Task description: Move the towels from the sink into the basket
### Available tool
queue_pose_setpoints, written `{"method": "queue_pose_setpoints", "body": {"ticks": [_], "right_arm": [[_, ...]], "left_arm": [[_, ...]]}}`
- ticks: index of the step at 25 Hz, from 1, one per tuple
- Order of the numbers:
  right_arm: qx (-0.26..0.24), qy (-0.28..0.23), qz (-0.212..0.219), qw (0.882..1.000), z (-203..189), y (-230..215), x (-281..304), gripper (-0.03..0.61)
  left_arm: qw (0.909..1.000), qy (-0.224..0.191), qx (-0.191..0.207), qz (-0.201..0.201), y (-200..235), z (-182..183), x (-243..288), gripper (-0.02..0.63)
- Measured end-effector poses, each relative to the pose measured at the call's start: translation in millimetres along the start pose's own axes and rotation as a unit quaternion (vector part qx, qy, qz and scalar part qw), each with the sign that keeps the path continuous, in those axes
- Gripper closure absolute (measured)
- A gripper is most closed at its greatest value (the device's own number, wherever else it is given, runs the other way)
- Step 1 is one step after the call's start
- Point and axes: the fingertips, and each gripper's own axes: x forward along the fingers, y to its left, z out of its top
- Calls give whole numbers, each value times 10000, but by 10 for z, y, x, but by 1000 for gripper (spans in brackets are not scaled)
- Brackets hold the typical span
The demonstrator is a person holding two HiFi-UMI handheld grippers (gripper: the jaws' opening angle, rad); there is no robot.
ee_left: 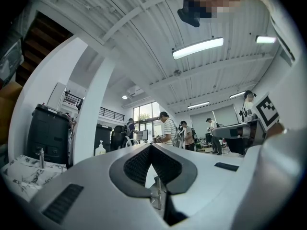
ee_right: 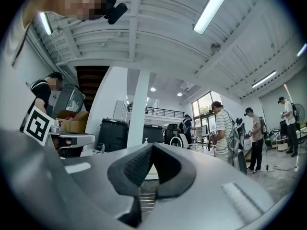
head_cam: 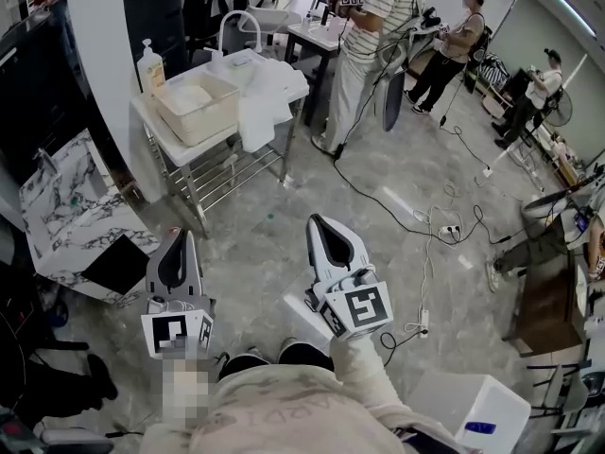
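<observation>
- While the person stands well back on the open floor, the left tool (head_cam: pixel 180 244) and the right tool (head_cam: pixel 321 230) are held side by side at the near edge of the scene. Both point toward the far desk (head_cam: pixel 156 126).
- The left gripper view shows the left tool (ee_left: pixel 151 147) clenched, pads meeting at the tip with nothing between them. The right gripper view shows the right tool (ee_right: pixel 152 146) clenched and empty as well.
- The white towels (head_cam: pixel 263 102) lie far off and slightly left of the line between the tools. They are heaped at the desk's right end below the curved faucet (head_cam: pixel 238 25), where I take the sink to be, though its bowl cannot be made out under the cloth.
- One towel spills over the desk's near right edge, so its long axis hangs down toward the floor.
- A beige tub (head_cam: pixel 203 130), which I judge to be the basket, sits on the same desk just left of the towels. A soap bottle (head_cam: pixel 149 64) stands at the far left corner.
- Judged from the head view, the right tool lies nearer the towels, while the left tool lines up more with the tub.
- Nothing has been carried yet. The coming move looks like a walk forward and a little left, then opening the right tool over the hanging edge.
- The carry itself would be short and leftward, from towel heap to tub.
</observation>
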Motion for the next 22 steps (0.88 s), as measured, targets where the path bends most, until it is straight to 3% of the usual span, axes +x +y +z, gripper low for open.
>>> {"method": "queue_pose_setpoints", "body": {"ticks": [11,22], "right_arm": [[53,114,80,9999,-199,-184,294,568],[94,-56,387,9992,-321,-950,1382,568]], "left_arm": [[10000,66,17,-58,73,-174,349,609],[9996,-27,131,255,267,-269,1506,608]]}}
